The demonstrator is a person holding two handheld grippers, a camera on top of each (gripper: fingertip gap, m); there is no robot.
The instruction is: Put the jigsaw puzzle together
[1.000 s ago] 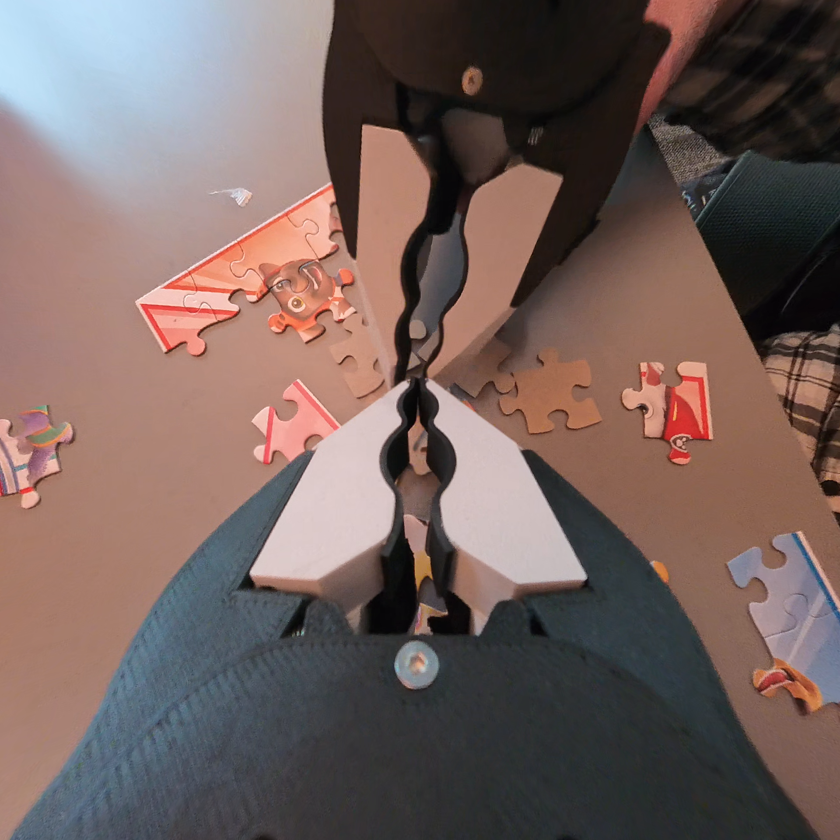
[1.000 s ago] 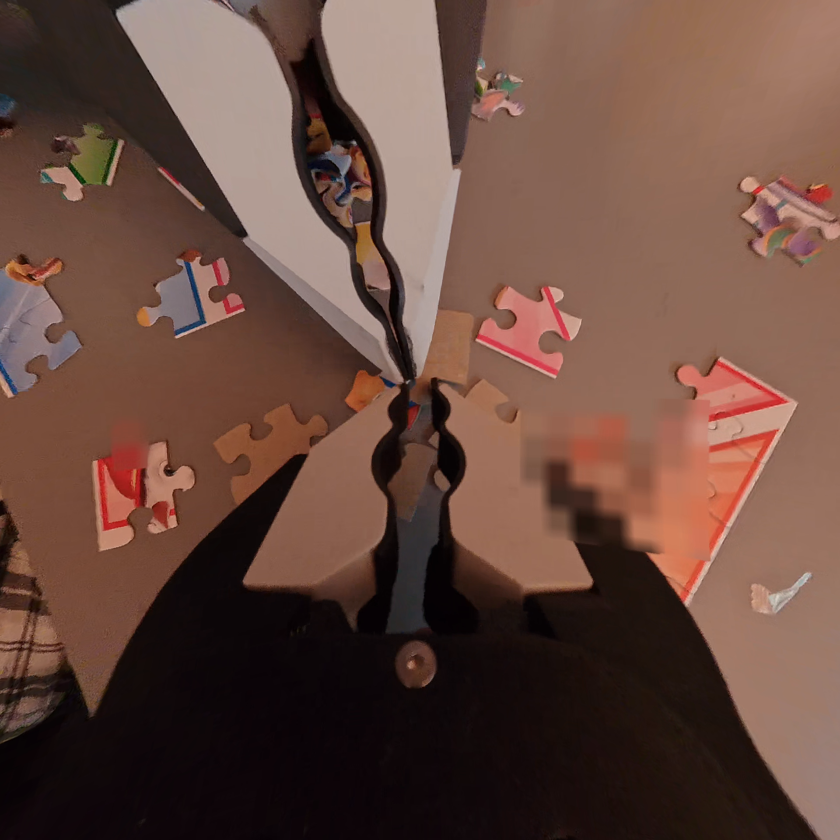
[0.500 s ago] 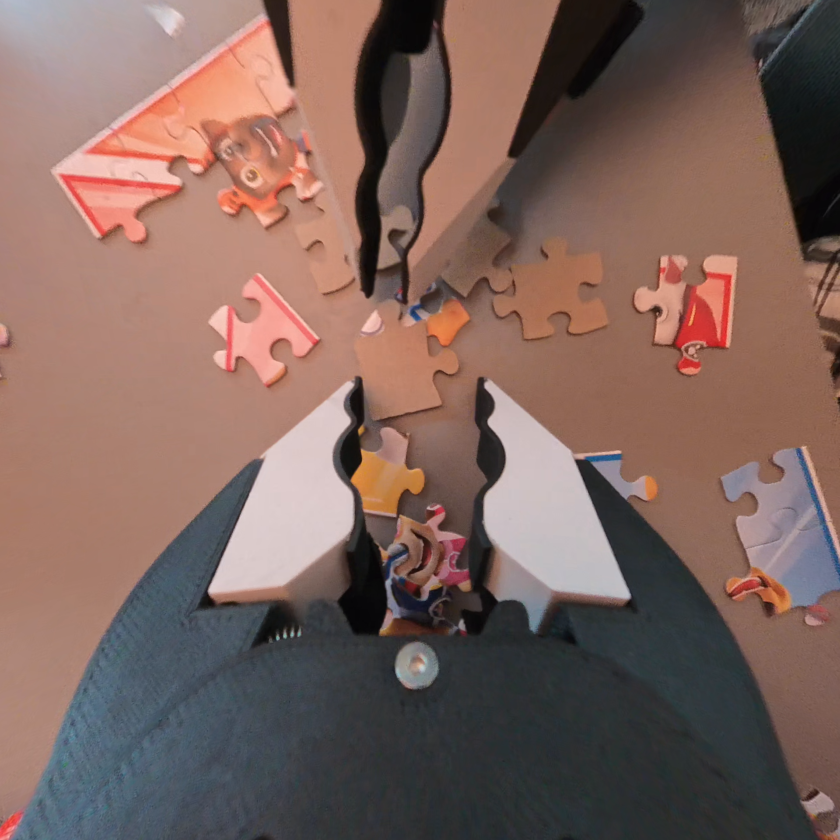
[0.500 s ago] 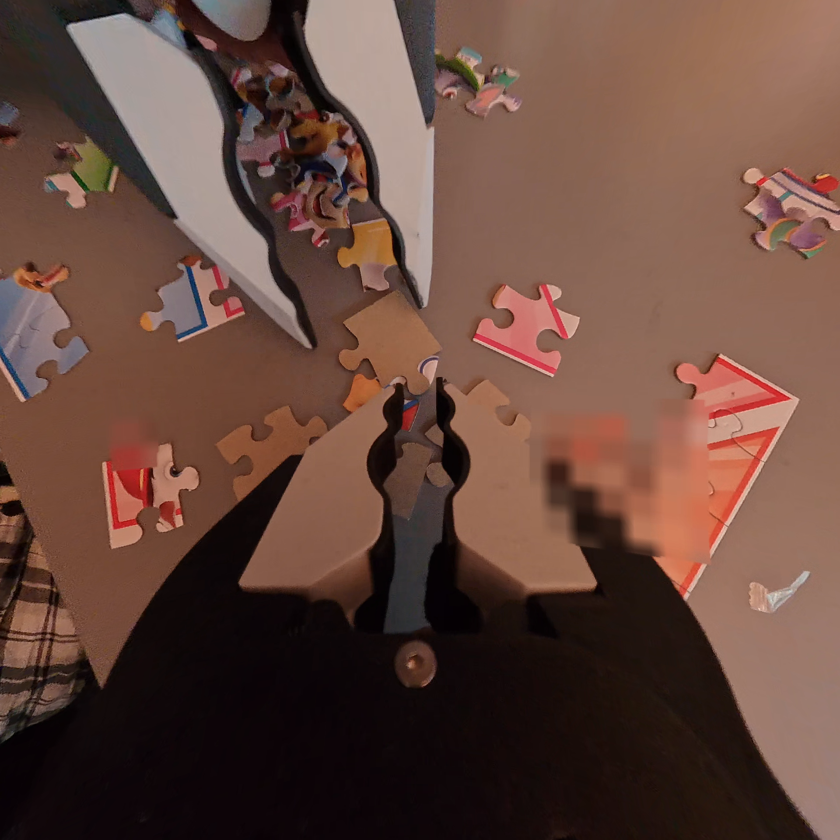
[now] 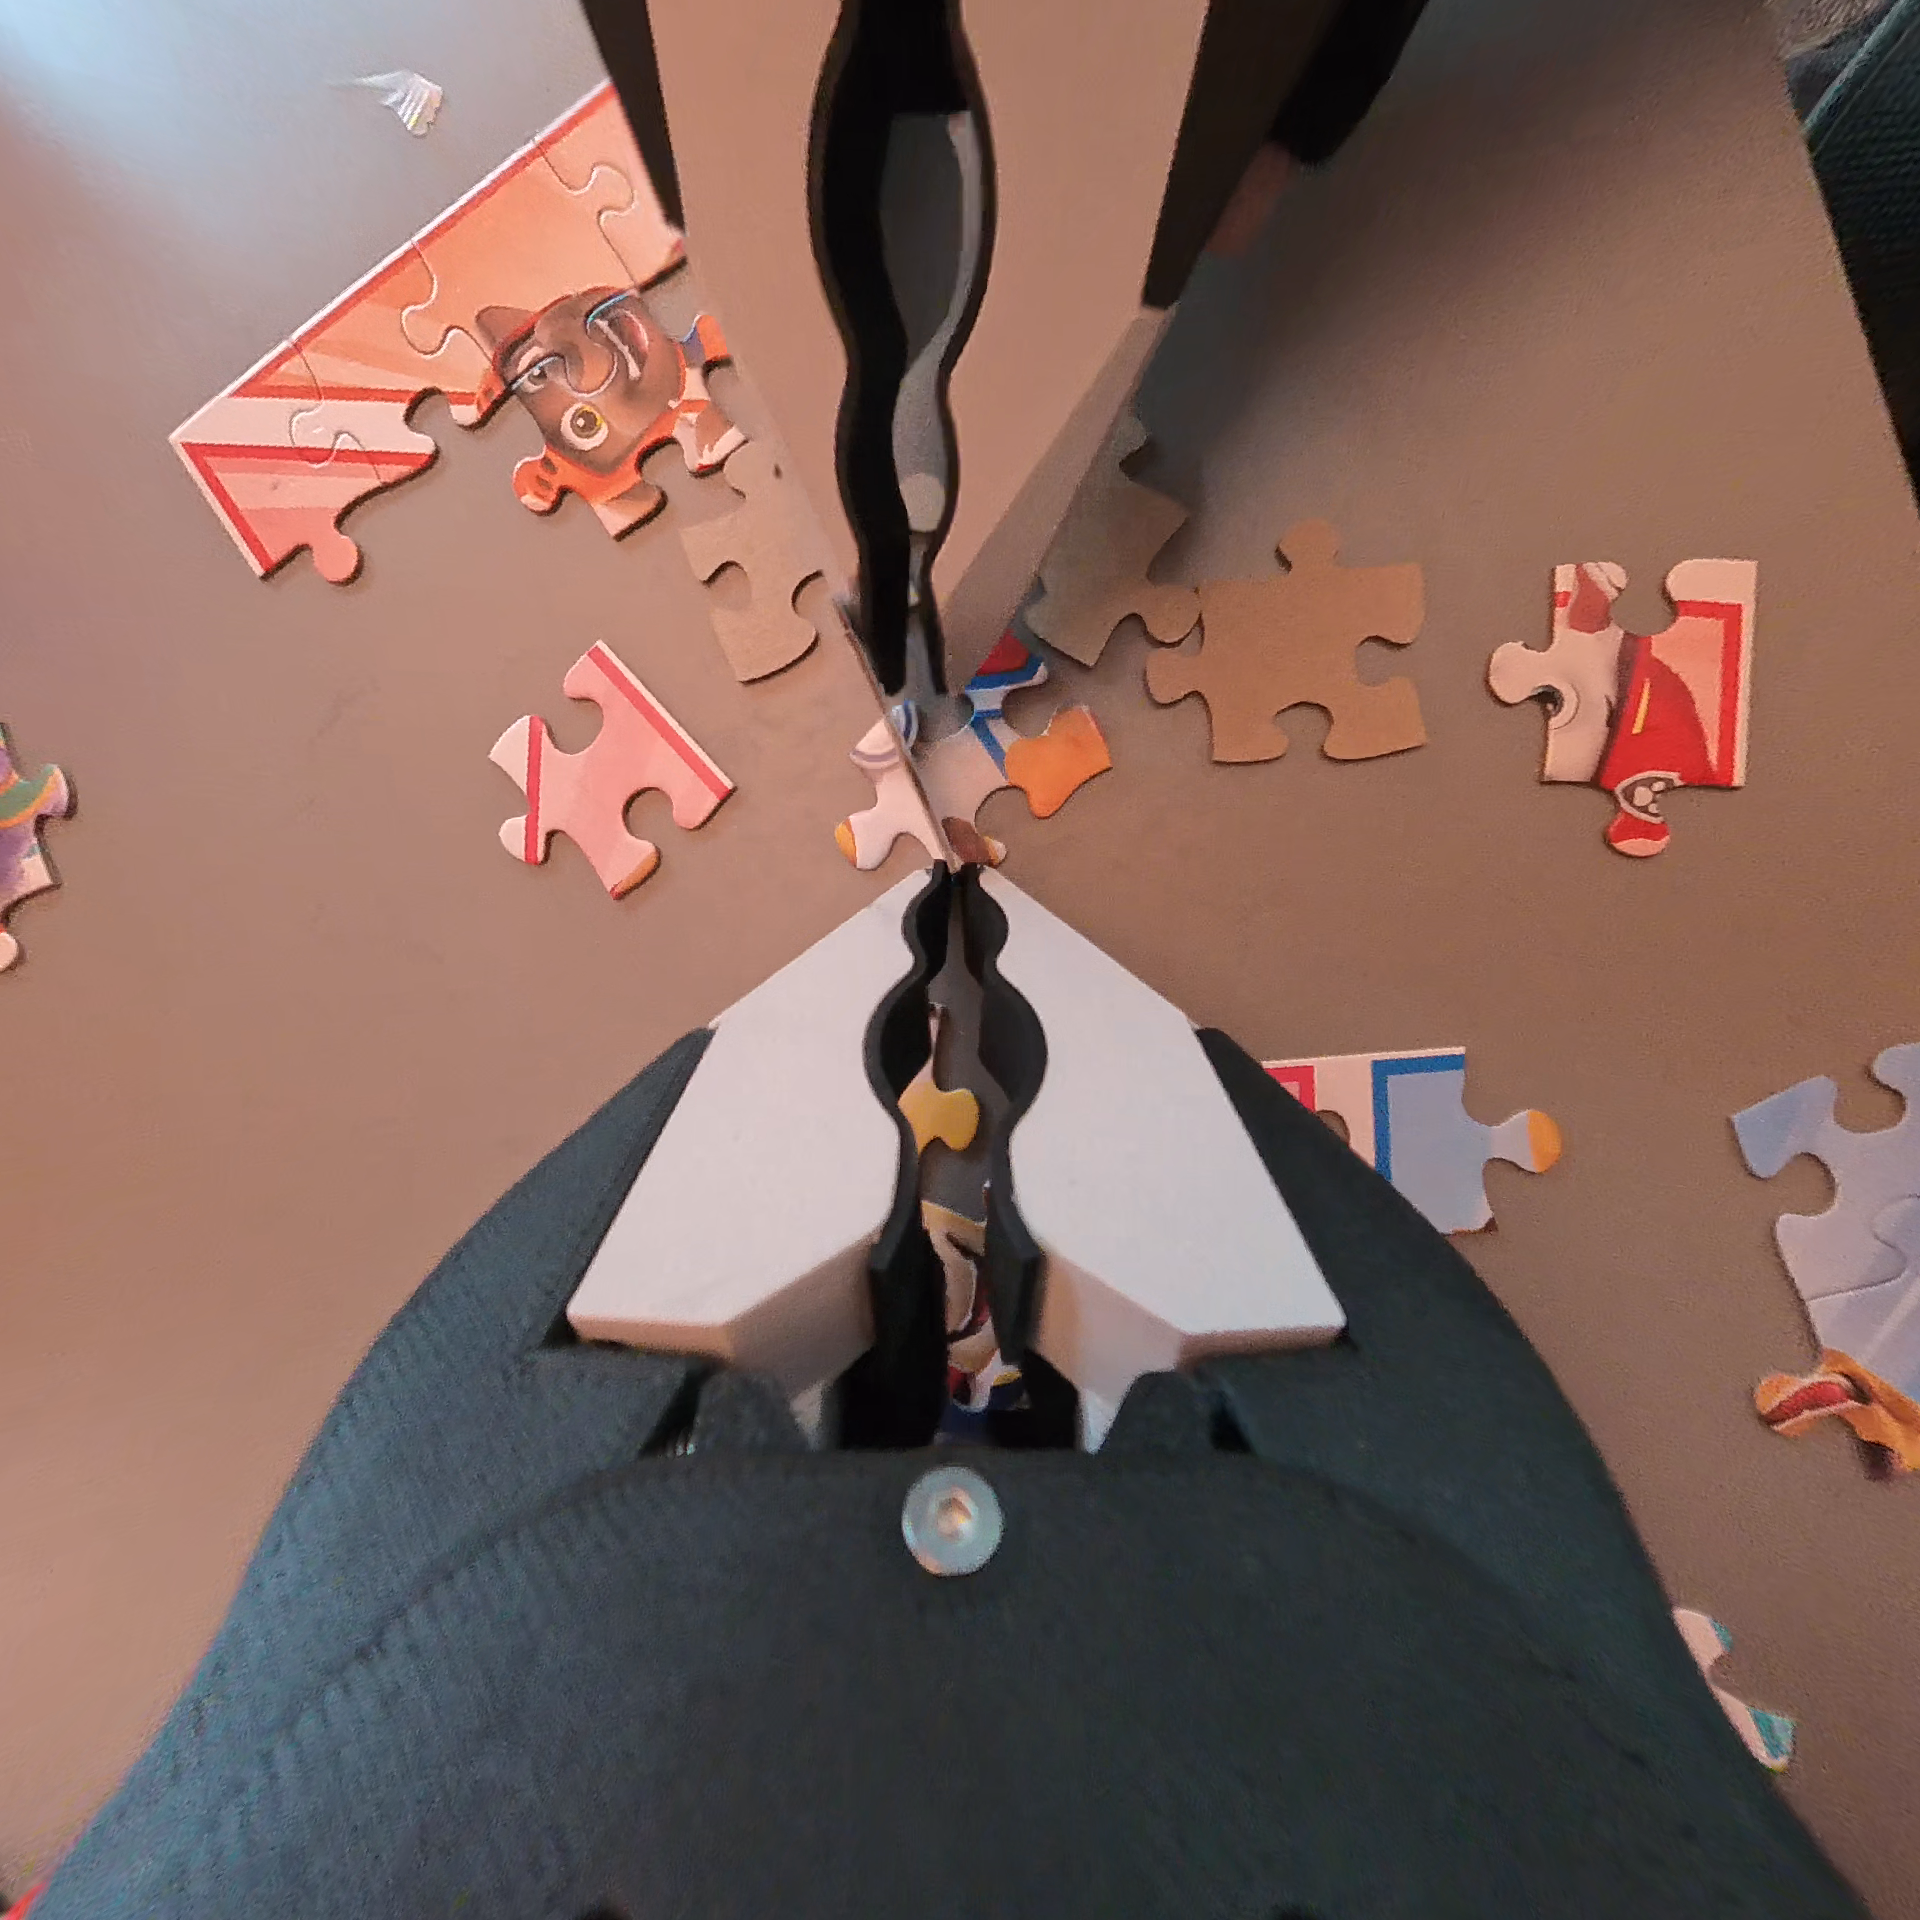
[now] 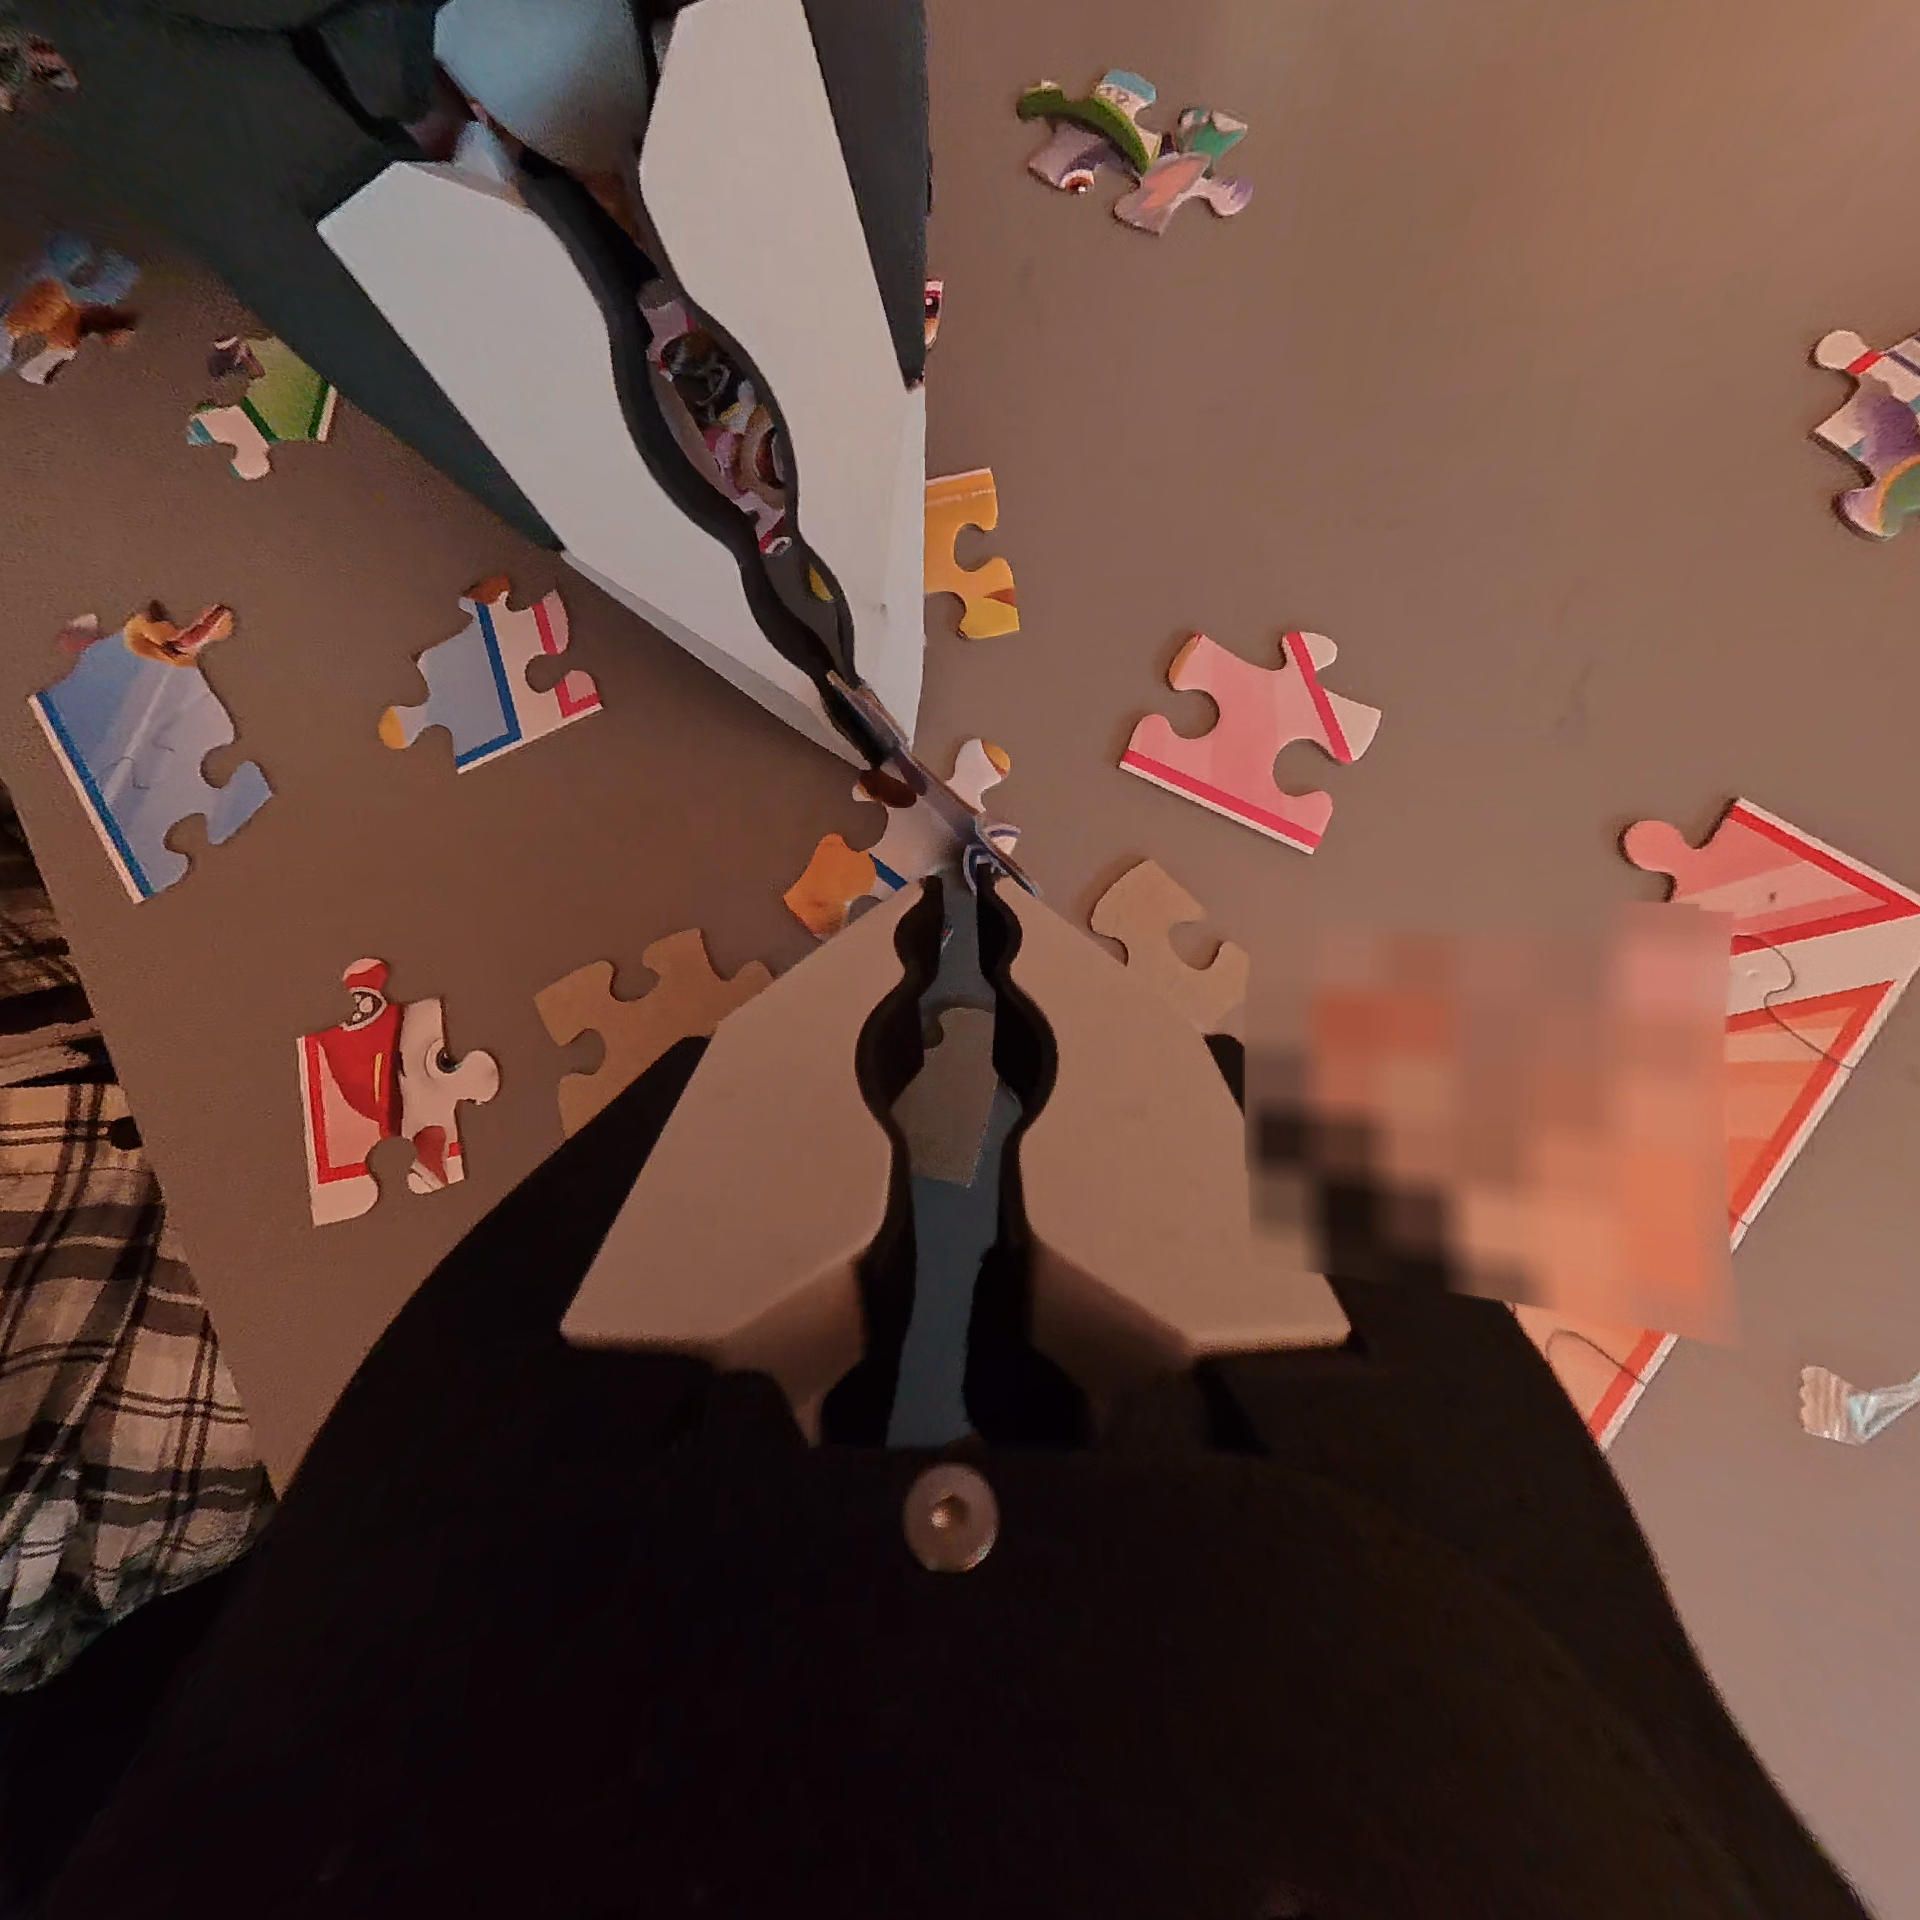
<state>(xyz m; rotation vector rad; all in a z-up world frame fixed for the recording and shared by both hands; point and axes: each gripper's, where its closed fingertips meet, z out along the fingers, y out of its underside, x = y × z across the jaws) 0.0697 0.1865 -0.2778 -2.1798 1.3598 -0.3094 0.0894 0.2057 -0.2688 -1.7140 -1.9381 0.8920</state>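
Pinched edge-on between two sets of jaws, one puzzle piece [image 5: 928,774] is held above the counter [image 5: 260,1039]: the left gripper [image 5: 951,878] is closed on its near edge, the right gripper [image 6: 961,883] on the opposite edge. Just beyond the jaws, loose pieces are scattered, some face-down [image 5: 1294,649]. Farther left, a joined corner section [image 5: 457,364] is seen. Most of the puzzle is judged unassembled.
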